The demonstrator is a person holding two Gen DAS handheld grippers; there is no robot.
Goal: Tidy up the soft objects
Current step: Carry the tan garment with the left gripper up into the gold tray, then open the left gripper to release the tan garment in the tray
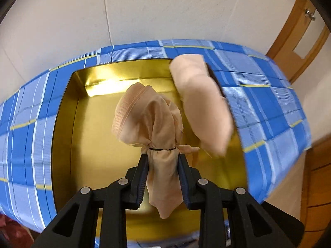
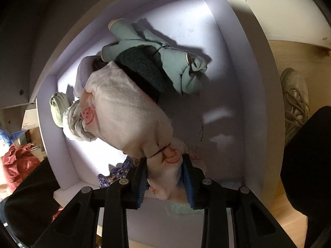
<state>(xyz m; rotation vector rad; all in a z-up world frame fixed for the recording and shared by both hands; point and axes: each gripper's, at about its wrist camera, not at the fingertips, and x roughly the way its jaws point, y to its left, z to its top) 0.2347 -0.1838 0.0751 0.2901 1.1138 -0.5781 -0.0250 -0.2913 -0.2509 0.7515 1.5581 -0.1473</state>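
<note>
Our left tool is clamped on the tied tail of a tan stocking bundle, just below the thin black band that cinches it. From the jaws the bundle runs straight toward twelve o'clock, its ribbed, rounded head leaning a little toward eleven. It hangs over the open gold-lined box, whose outside is wrapped in blue plaid. A second beige bundle lies at about one o'clock from the tool, draped against the box's right wall, with its long axis running from twelve toward five; it is blurred, so we cannot tell whether it is resting there or in motion. The free floor of the box lies from nine to eleven o'clock of our bundle, and we judge that the coming move turns on this: lower the bundle toward eleven, away from its neighbour, and then let go. Our right tool grips a fluffy white bundle with pink smiley marks, also near its black tie, and this one stretches toward eleven o'clock over a pale drawer. Beyond it, at twelve to one o'clock, a mint-green bundle and a dark green one lie in the drawer. The left side is nearer the box.
</note>
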